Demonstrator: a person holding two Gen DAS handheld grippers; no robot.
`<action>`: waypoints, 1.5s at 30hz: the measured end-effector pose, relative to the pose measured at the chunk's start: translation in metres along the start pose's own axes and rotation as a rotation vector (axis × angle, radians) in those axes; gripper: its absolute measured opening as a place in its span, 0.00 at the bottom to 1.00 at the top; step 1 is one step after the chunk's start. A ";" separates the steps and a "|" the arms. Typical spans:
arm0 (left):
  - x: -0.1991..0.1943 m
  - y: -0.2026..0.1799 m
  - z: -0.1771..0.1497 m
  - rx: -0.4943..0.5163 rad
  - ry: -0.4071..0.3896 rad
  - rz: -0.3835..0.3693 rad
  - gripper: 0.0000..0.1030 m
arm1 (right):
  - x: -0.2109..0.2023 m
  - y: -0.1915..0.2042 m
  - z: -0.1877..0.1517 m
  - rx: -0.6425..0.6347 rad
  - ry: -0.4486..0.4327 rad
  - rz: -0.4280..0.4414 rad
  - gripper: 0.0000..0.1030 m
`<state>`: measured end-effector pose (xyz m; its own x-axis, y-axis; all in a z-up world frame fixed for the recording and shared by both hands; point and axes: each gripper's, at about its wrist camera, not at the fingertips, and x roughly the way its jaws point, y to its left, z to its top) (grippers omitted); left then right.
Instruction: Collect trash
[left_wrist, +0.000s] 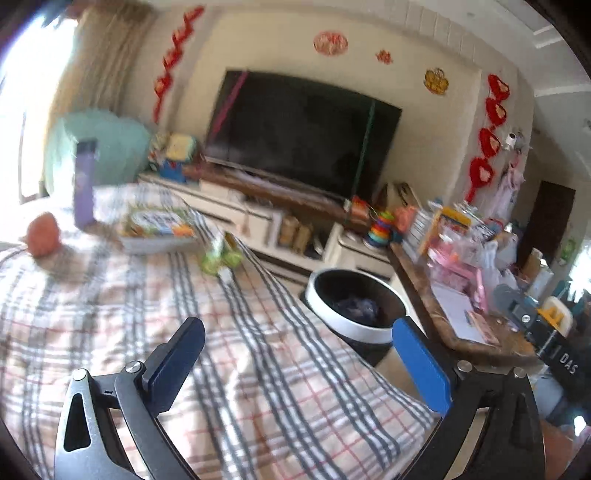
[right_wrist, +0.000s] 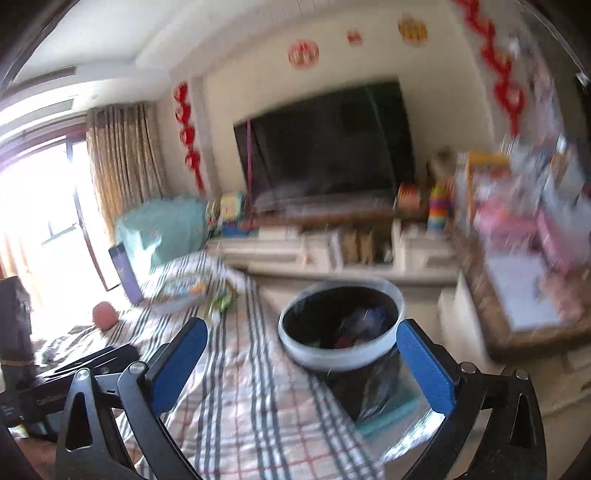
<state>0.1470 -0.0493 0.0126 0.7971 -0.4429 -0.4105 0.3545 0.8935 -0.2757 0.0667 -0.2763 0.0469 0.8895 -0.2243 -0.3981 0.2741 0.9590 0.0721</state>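
Hand-held gripper (right_wrist: 297, 360) gapes empty beside the bin's rim (right_wrist: 391, 341).

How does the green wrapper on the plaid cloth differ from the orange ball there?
The green wrapper is crumpled and flat-lying; the orange ball is round and smooth. The wrapper lies near the cloth's edge beside the trash bin; the ball sits far from it, toward the window. Both rest on the plaid cloth, untouched.
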 end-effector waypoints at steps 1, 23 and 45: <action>-0.006 0.000 -0.003 0.007 -0.010 0.013 0.99 | -0.008 0.003 0.000 -0.021 -0.033 -0.018 1.00; -0.019 -0.034 -0.036 0.140 -0.052 0.211 0.99 | -0.008 0.001 -0.053 -0.030 -0.028 -0.066 1.00; -0.025 -0.038 -0.047 0.171 -0.076 0.238 0.99 | -0.011 0.006 -0.054 -0.050 -0.044 -0.066 1.00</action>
<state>0.0907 -0.0759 -0.0070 0.8995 -0.2188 -0.3783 0.2255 0.9739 -0.0269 0.0385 -0.2588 0.0023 0.8857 -0.2933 -0.3599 0.3148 0.9492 0.0010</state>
